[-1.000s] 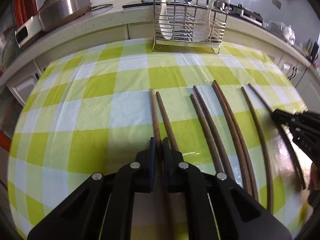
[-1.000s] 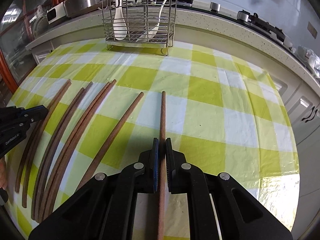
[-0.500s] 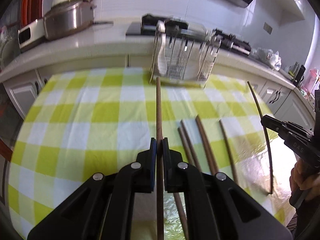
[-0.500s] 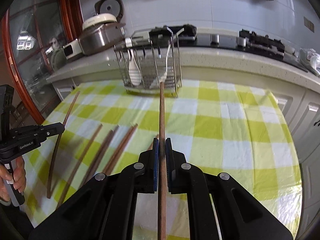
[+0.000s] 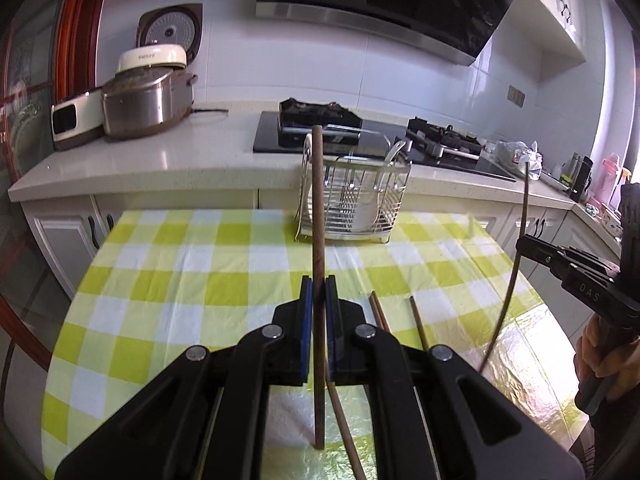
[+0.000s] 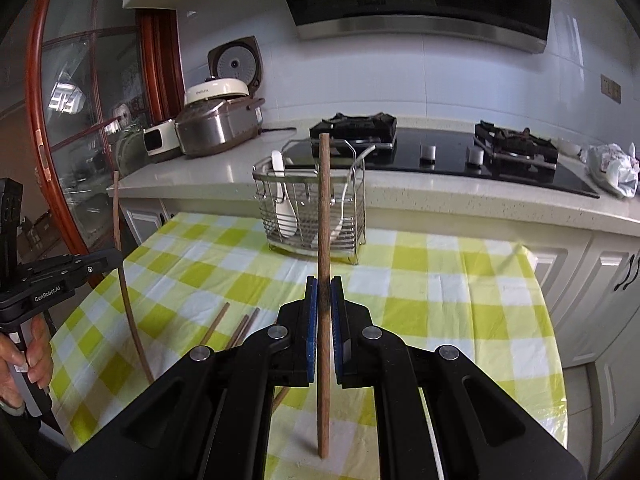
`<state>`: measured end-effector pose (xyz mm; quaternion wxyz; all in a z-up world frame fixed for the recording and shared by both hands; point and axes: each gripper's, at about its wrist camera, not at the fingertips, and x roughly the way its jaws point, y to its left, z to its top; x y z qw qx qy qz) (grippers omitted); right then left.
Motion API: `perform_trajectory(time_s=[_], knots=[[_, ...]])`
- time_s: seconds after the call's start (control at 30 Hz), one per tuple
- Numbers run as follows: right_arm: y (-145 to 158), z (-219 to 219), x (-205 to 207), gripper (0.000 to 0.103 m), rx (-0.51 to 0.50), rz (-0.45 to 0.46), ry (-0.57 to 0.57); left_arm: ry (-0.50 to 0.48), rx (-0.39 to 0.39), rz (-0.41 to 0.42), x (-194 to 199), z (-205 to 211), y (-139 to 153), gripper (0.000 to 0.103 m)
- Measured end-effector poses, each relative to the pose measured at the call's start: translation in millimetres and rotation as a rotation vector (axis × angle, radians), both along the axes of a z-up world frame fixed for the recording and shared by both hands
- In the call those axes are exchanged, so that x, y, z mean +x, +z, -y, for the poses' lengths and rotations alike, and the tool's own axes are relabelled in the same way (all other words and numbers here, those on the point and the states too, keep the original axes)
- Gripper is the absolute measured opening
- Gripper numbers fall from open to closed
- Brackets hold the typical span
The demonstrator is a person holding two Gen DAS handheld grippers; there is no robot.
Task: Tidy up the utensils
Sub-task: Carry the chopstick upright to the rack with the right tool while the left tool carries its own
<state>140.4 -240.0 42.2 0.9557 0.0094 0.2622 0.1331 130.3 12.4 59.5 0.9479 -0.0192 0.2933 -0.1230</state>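
Each gripper is clamped on one chopstick, held upright above the table: the left gripper pinches its chopstick, the right gripper pinches the other chopstick. Nothing brown stands in the wire rack so far (only white spoons), and several loose chopsticks lie on the checked tablecloth, so most of the job seems left. The way to the rack looks open; the table edge is close on the right.

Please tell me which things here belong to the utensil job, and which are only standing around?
Job: left gripper and right gripper, each shut on a chopstick; loose chopsticks on the table; wire rack with spoons.

Standing around: rice cooker, stove, tablecloth.
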Motion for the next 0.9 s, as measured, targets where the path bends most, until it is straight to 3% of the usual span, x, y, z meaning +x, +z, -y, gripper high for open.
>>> perform_trajectory(time_s=[0.43, 0.9], knots=[[20.9, -10.7, -11.7, 0.008, -0.043, 0.071, -0.013, 0.006, 0.015, 0.090, 3.0, 1.5, 24.6, 0.006], [52.8, -7.3, 36.4, 0.008, -0.005, 0.122, -0.016, 0.010, -0.029, 0.138, 55.8, 11.0, 54.5, 0.006]])
